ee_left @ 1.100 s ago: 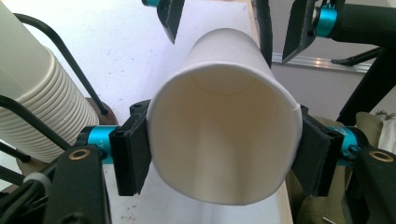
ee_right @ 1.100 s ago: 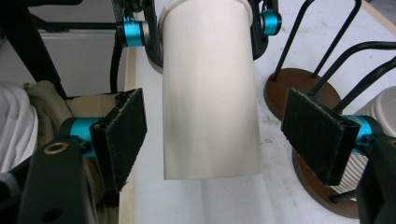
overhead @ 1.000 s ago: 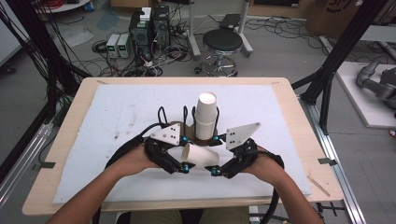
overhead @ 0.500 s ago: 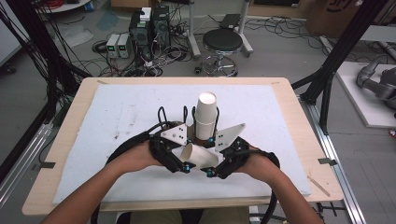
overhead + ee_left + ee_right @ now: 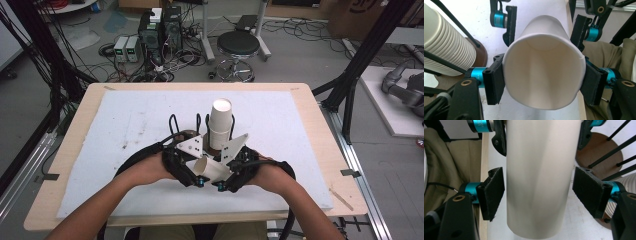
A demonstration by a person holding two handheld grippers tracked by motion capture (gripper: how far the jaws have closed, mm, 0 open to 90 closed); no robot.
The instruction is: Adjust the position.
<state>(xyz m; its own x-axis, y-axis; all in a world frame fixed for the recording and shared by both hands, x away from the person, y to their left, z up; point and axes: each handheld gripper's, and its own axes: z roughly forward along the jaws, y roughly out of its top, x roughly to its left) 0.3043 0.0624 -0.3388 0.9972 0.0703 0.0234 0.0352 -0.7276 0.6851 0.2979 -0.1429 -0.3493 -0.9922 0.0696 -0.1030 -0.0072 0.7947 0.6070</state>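
The left gripper (image 5: 544, 82) is clamped on the cup (image 5: 544, 75) near its rim, one pad on each side, with the open mouth facing back along the jaws. The right gripper (image 5: 539, 195) straddles the closed end of the same cup (image 5: 537, 177). Its jaws have just been closing, but both pads stand clear of the wall, with a gap on each side.

**Hazards**
- You can crush the cup. The wall is thin paper, and the left pads already press it slightly out of round. A hard squeeze from the right gripper would dent it.
- You can twist the cup. If the right pads land off-centre, the cup will skew in the left grip or slip out.
- You can strike the stack (image 5: 220, 125). It stands upright on the stand (image 5: 192, 136) just beyond both grippers. A forward push would tip it.

**Cup condition**
The cup (image 5: 210, 169) is plain white paper, tapered, with a rolled rim. It lies level between the two grippers above the mat (image 5: 125, 125). The inside is clean and empty, and no creases show.
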